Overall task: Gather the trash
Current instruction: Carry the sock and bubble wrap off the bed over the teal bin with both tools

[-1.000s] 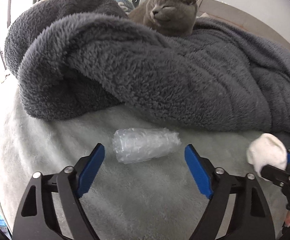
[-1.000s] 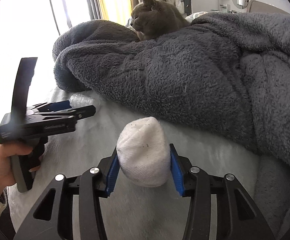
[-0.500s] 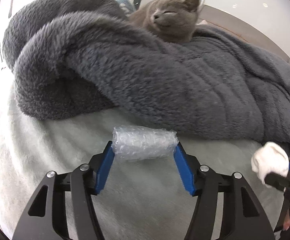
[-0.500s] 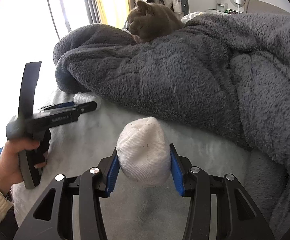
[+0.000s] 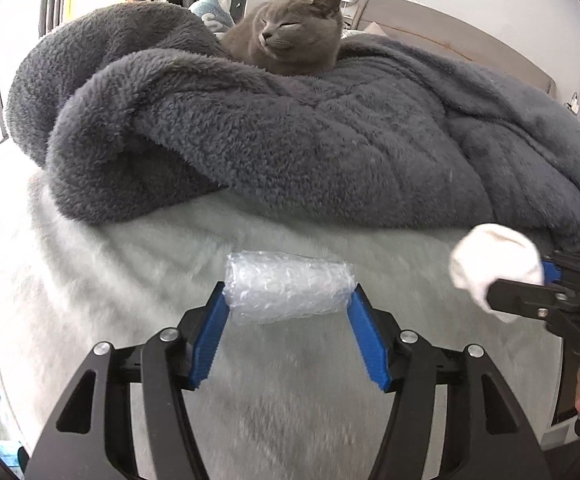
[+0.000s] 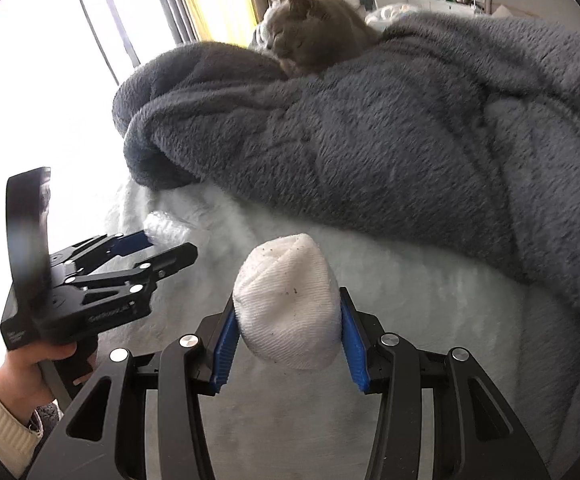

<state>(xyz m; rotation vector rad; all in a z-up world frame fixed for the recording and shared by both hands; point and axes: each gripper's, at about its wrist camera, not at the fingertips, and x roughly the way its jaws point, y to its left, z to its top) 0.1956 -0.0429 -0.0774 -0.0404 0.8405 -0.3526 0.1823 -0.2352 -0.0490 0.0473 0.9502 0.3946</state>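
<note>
Two pieces of trash in hand, both clear of the pale bed cover (image 5: 89, 280): one roll of bubble wrap (image 5: 287, 292) pinched endwise in the left gripper (image 5: 287, 312), jaws just closed in on it at middling width, and one white wad (image 6: 287, 308) clamped in the right gripper (image 6: 287, 332), jaws narrow. Risk with the wrap — slick, springy film, likely to squirt out endwise under a loose or uneven squeeze. Risk with the wad — soft, could sag free if tilted. One grey cat (image 5: 294, 36) dozing on one grey fleece blanket (image 5: 330, 140), well apart from both grippers; a sudden swing might startle it.
</note>
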